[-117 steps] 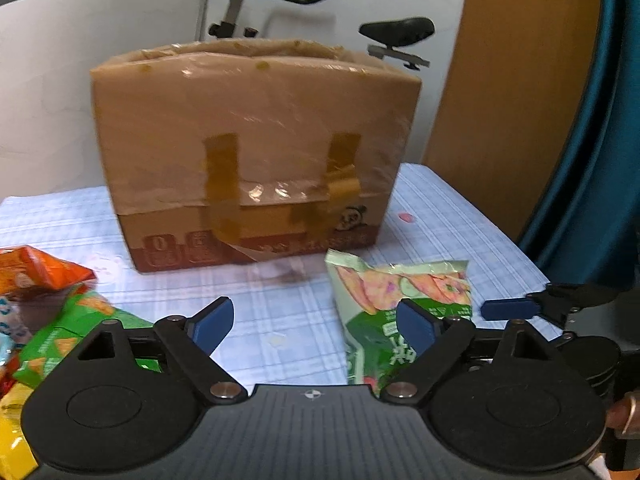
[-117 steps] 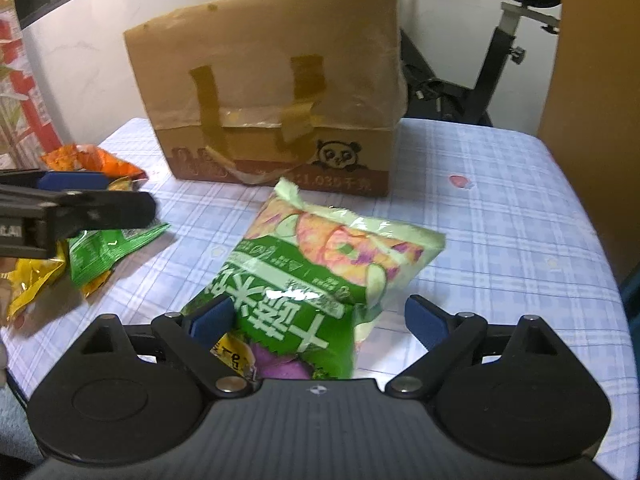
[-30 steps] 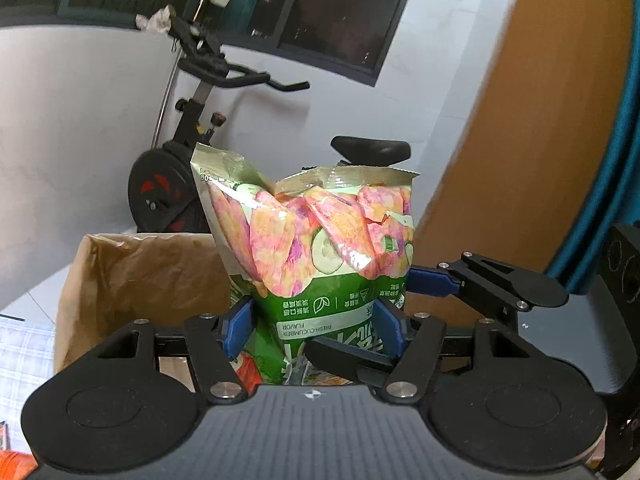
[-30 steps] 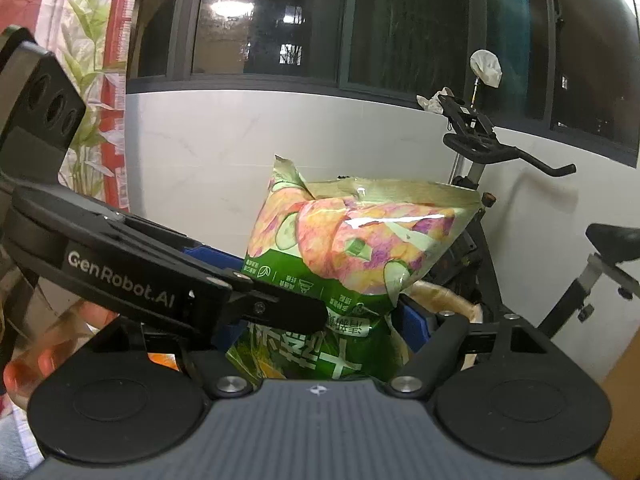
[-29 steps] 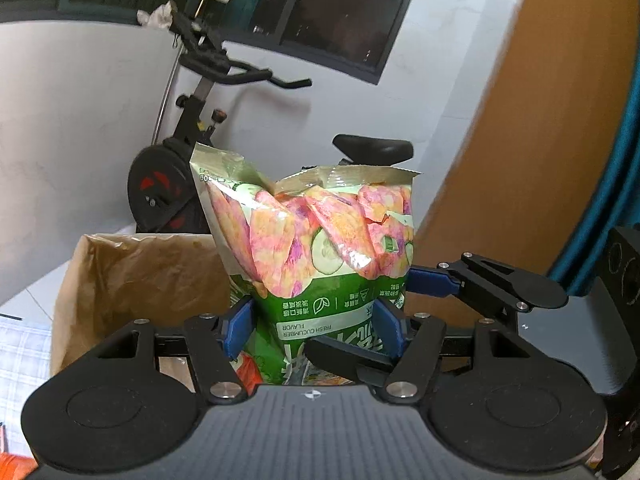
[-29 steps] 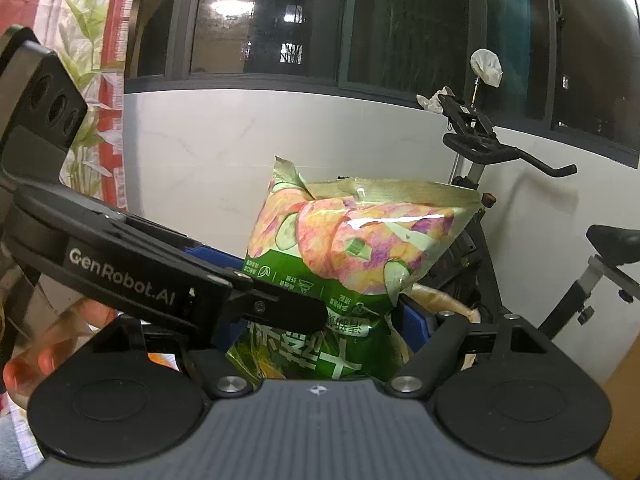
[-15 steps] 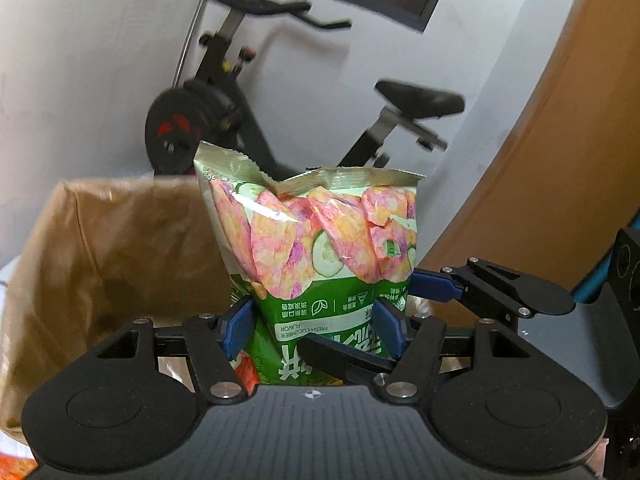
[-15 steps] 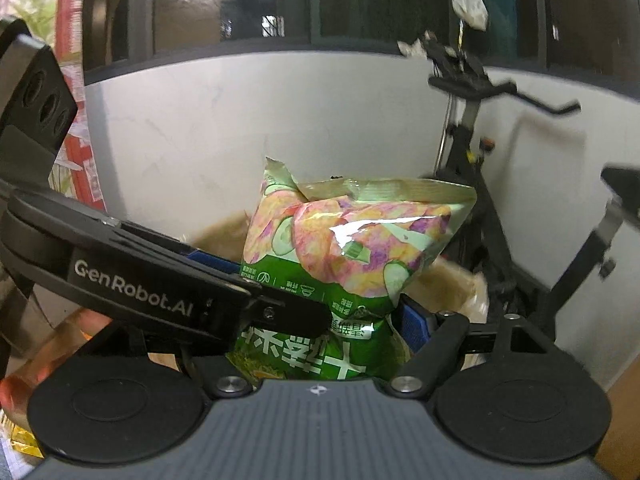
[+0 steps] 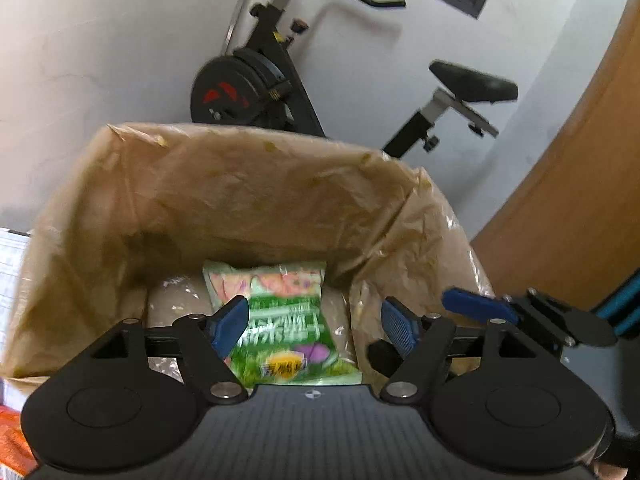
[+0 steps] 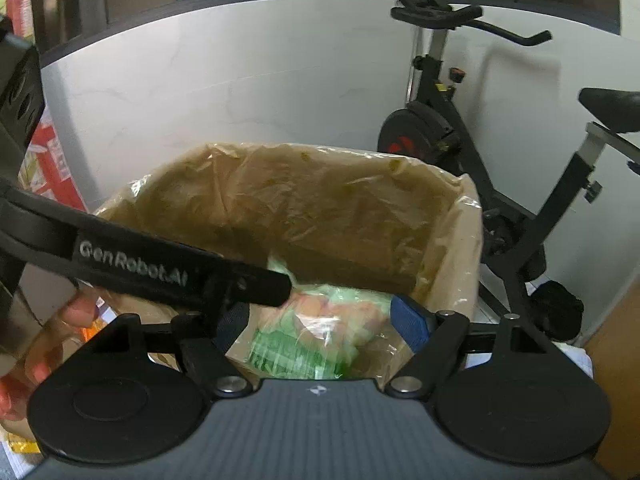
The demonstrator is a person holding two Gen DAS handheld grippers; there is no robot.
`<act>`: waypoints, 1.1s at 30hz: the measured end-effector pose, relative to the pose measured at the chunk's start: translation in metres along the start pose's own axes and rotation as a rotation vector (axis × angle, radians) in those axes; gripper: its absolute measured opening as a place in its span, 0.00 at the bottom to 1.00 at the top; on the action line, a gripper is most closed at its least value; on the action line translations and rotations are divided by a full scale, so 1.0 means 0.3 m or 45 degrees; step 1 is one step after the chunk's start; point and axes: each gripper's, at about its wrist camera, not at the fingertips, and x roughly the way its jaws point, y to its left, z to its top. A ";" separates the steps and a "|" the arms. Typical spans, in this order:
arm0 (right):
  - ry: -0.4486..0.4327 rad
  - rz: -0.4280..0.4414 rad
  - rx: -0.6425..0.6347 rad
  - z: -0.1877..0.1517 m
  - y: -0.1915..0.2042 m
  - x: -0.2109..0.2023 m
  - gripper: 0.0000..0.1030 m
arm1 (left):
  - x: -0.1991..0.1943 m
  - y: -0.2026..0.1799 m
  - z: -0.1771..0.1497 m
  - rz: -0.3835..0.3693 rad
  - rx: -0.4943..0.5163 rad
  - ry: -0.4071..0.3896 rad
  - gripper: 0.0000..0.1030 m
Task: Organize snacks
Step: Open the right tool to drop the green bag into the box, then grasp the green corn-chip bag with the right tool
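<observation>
Left hand-held gripper [image 9: 314,326] hangs over the open top of the cardboard box [image 9: 256,184], blue pads spread apart, pinching nothing. The green chip bag [image 9: 280,328] lies flat on the box floor straight ahead of and below those pads, blurred, so probably just let go or dropping. Right hand-held gripper [image 10: 324,324] is also spread wide and empty, aimed into the same box from just beside the left one; the left tool's black arm crosses its lower-left view. Both sit above the rim likely because the bag was carried in from the top and released, which fits sorting snacks into the box. Box is lined with crinkly clear plastic taped over brown card. Tabletop barely shows: a strip of pale checked cloth [image 9: 10,256] at the left edge. Orange snack packs [image 9: 12,440] wait low left. Behind the box: white wall, exercise bike [image 9: 272,76], wooden door panel [image 9: 580,184] to the right, dark window above.
</observation>
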 end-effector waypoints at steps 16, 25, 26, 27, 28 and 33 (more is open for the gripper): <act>-0.328 -0.031 -0.034 -0.084 0.255 -0.304 0.78 | -0.546 0.085 -0.162 0.221 0.105 -0.317 0.73; -0.388 0.064 -0.050 -0.177 0.430 -0.314 0.78 | -0.764 0.304 -0.392 0.417 -0.042 -0.362 0.73; -0.392 0.071 -0.060 -0.184 0.450 -0.307 0.78 | -0.781 0.334 -0.413 0.447 -0.068 -0.369 0.73; -0.391 0.079 -0.071 -0.189 0.473 -0.296 0.78 | -0.802 0.364 -0.435 0.472 -0.089 -0.376 0.73; -0.387 0.089 -0.080 -0.196 0.493 -0.286 0.78 | -0.817 0.392 -0.453 0.497 -0.106 -0.381 0.73; -0.339 0.161 -0.126 -0.221 0.577 -0.212 0.78 | -0.854 0.496 -0.534 0.618 -0.162 -0.388 0.73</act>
